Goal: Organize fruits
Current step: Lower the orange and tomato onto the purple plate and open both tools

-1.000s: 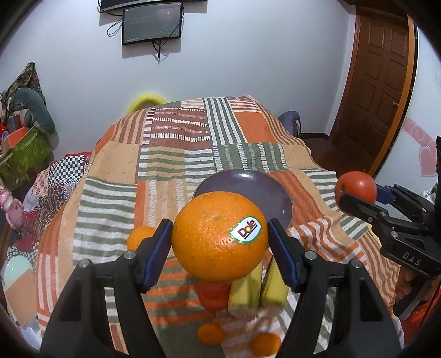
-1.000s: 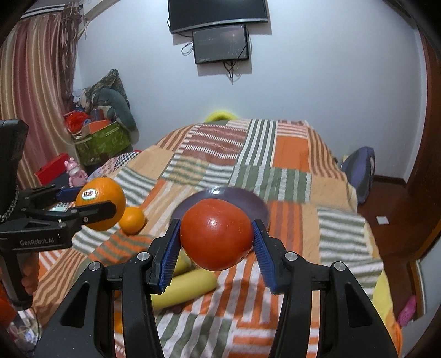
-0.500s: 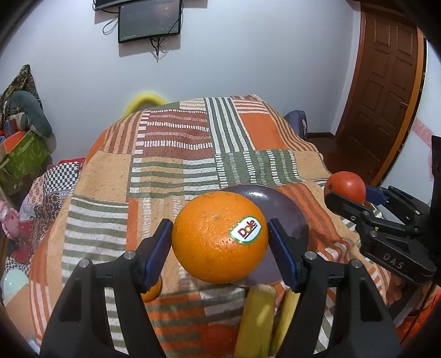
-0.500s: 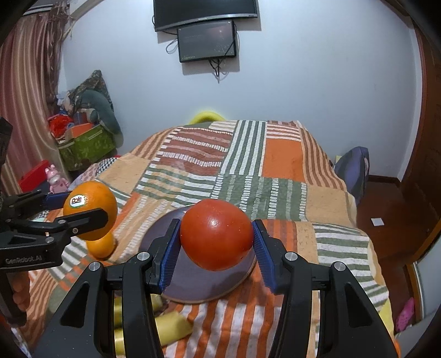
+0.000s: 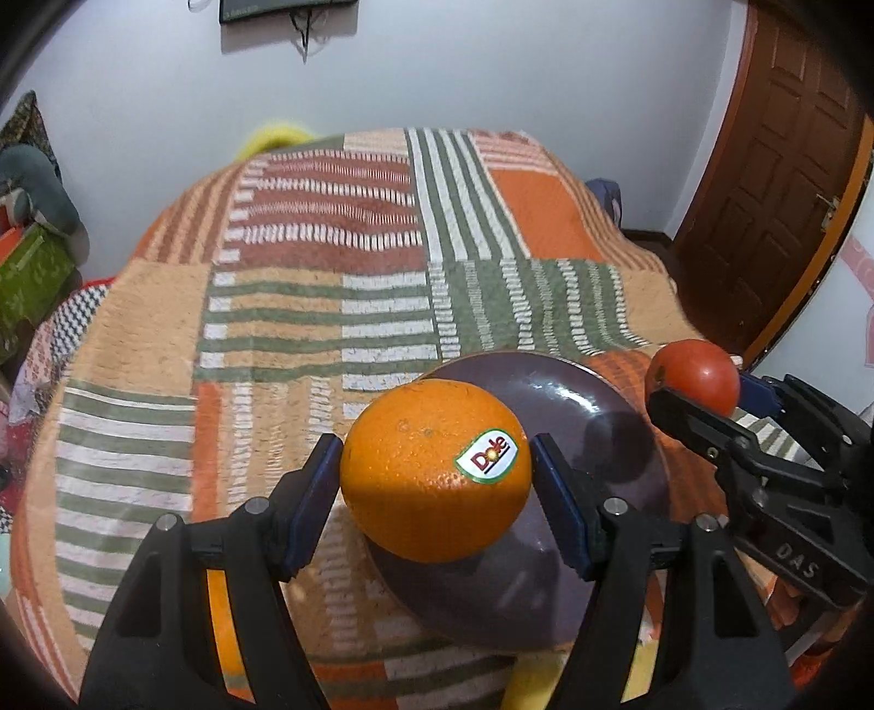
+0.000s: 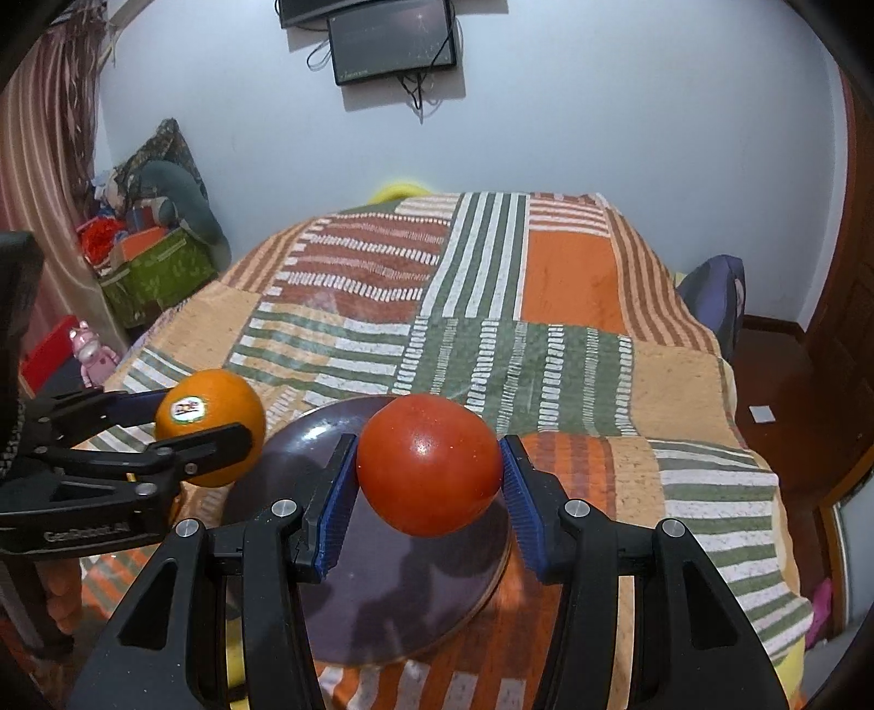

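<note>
**Two fruits held above a dark plate on a patchwork bed**

A bed (image 5: 328,306) fills most of both views, covered by a patchwork blanket (image 6: 568,284) of orange, green, rust and cream striped panels. Behind it rises a pale wall with a dark screen (image 6: 394,41) mounted high, cables hanging below it. A brown wooden door (image 5: 775,180) stands at the right edge of the left wrist view, and a green box (image 6: 158,273) piled with clutter sits by the curtain in the right wrist view.

On the near part of the blanket lies a dark purple plate (image 5: 595,595), round and glossy, with shadows of the fruits on its surface; nothing rests on it.

The left tongs (image 5: 437,491) are clamped on a large orange (image 5: 431,480) bearing a Dole sticker (image 5: 487,455); both blue pads press its sides. The orange hangs over the plate's left rim.

The right tongs (image 6: 429,486) grip a red tomato (image 6: 429,464) between their blue pads, held above the plate's far half. In the left wrist view the tomato sits at the plate's right edge, well apart from the orange.

A strip of yellow, too cut off to identify, shows at the bottom edge of the left wrist view, beneath the plate.
</note>
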`<action>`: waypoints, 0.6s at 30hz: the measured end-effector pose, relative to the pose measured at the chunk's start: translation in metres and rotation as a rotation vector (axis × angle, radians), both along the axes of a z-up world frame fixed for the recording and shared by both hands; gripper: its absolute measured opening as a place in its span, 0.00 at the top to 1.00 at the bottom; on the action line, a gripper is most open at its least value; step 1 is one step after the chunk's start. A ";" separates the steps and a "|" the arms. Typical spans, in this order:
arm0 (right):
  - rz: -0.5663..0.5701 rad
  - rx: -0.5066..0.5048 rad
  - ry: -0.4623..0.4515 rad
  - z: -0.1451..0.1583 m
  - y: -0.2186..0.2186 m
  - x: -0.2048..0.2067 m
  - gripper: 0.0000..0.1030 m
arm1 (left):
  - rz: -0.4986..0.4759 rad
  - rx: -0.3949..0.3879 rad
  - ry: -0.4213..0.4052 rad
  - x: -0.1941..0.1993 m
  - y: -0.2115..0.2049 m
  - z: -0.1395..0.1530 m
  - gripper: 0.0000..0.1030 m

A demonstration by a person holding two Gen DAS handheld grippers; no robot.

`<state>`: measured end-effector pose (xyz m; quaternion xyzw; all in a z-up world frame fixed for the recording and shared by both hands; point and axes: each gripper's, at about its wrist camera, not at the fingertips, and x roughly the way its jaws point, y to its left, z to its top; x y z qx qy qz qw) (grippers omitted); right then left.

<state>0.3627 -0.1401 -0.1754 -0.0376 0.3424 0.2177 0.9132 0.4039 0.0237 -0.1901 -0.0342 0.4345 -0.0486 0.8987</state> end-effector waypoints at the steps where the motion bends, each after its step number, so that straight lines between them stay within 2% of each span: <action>1: 0.001 -0.004 0.003 -0.002 0.000 0.003 0.54 | 0.001 -0.007 0.012 0.004 0.001 -0.003 0.33; 12: 0.046 -0.083 0.076 -0.028 0.016 0.030 0.54 | -0.010 -0.042 0.126 0.043 0.004 -0.035 0.33; 18: 0.053 -0.080 0.122 -0.042 0.018 0.039 0.54 | -0.032 0.001 0.120 0.048 -0.002 -0.038 0.33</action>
